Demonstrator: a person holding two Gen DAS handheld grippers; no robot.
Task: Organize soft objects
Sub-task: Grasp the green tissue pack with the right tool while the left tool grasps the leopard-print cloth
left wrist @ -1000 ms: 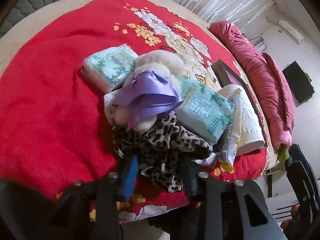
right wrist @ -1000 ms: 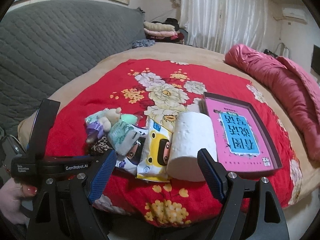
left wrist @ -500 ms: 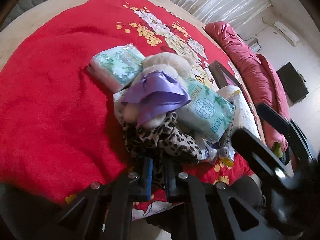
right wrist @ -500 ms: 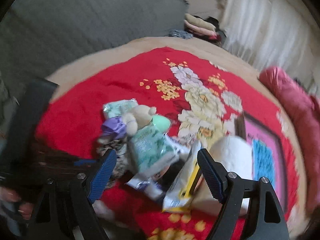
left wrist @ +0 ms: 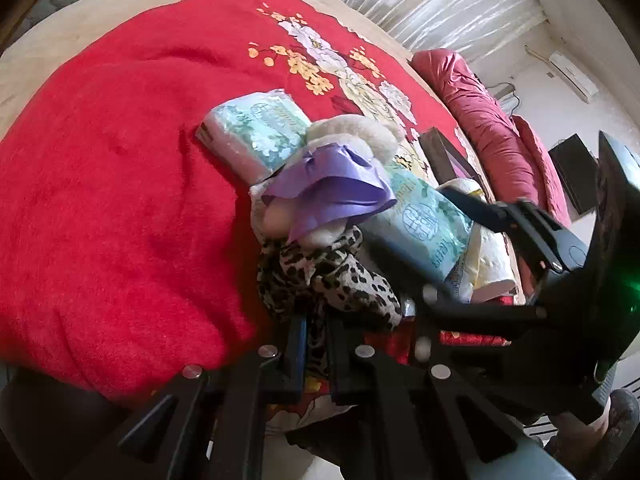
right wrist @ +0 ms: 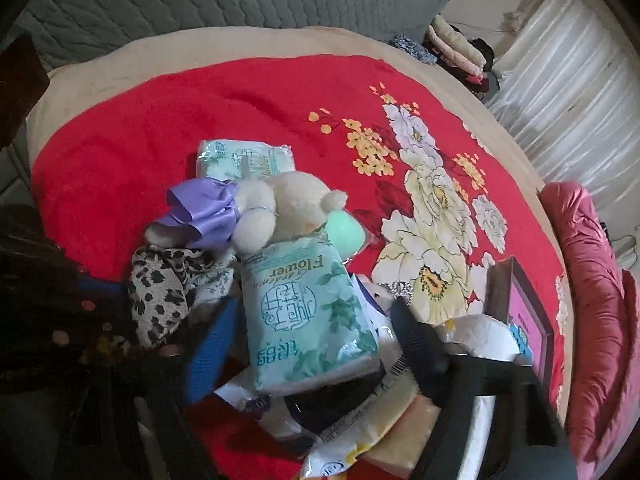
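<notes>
leopard cloth (left wrist: 320,276) pinched between left jaws.

Crumpled leopard-print fabric scrunchie (left wrist: 320,276) at near edge of pile, pinched between left gripper (left wrist: 316,340) fingers | cream plush bear with purple satin bow (right wrist: 256,208) atop | mint-green floral tissue pack (right wrist: 308,316) tilted on wrappers | second tissue pack (right wrist: 246,158) flat behind

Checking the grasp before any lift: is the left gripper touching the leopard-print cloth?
Touching. The left wrist view shows the left gripper nearly shut, with a fold of the leopard-print cloth pinched between its fingers.
</notes>
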